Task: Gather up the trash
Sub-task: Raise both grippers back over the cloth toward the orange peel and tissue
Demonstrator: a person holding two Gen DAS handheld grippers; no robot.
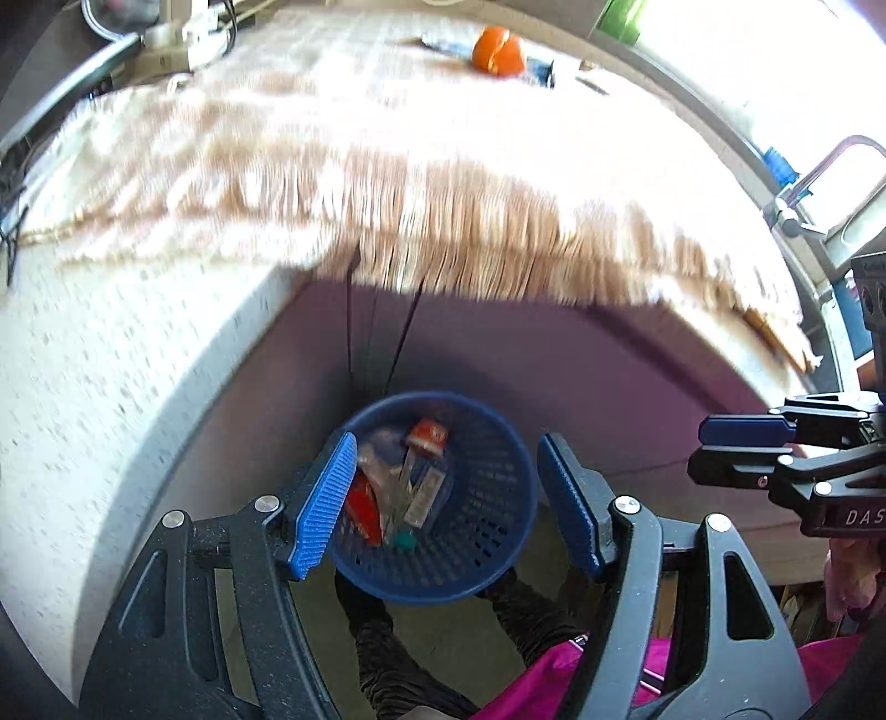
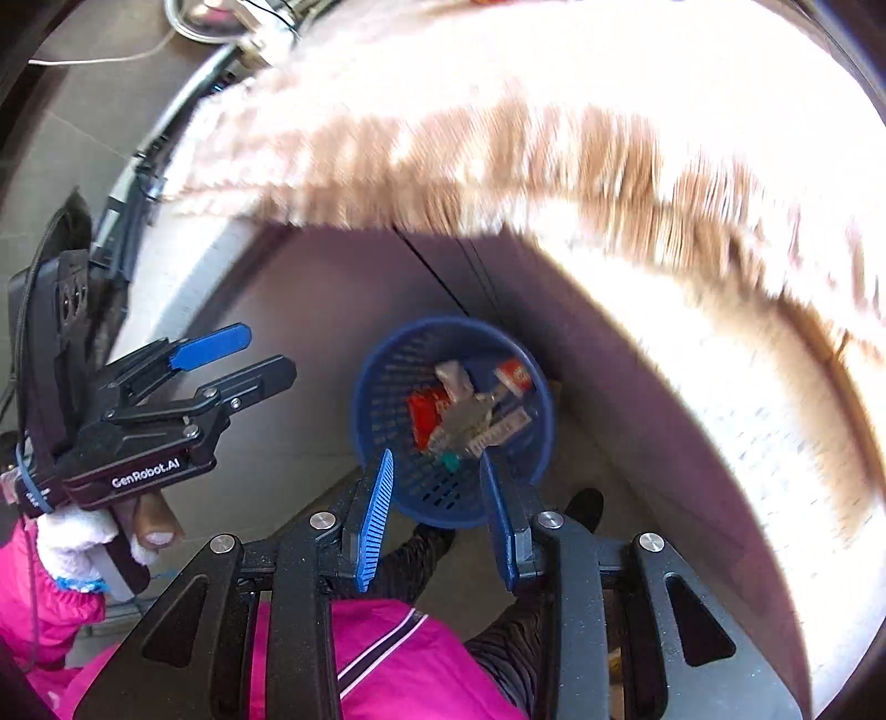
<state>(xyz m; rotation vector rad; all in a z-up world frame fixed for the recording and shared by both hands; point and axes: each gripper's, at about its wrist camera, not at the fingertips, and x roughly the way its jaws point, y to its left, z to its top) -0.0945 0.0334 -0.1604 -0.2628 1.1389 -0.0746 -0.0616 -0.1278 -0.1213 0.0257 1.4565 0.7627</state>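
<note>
Hanging over the floor below the counter's front edge, the left gripper [image 1: 443,498] has its blue ribbed pads spread wide with nothing between them. Framed in that gap sits the round blue perforated plastic basket [image 1: 487,498], standing on the floor close to the purple cabinet front [image 1: 554,360]. Inside it lie crumpled wrappers [image 1: 410,487]: red packets, clear plastic, a white strip and a small teal piece.

The right gripper [image 2: 437,509] also points down at the basket [image 2: 387,399], its pads parted and empty, narrower than the left's. In the right wrist view the left gripper [image 2: 249,354] hangs apart to the side, with open floor between it and the basket rim.

Above, a tan and white woven cloth [image 1: 387,183] covers the speckled white countertop [image 1: 83,387] and drapes over its rounded edge. Far back on the cloth rests an orange fruit [image 1: 497,51] beside a blurred bluish wrapper [image 1: 443,44]. The person's dark-trousered legs [image 1: 382,637] stand just beside the basket's near rim.
</note>
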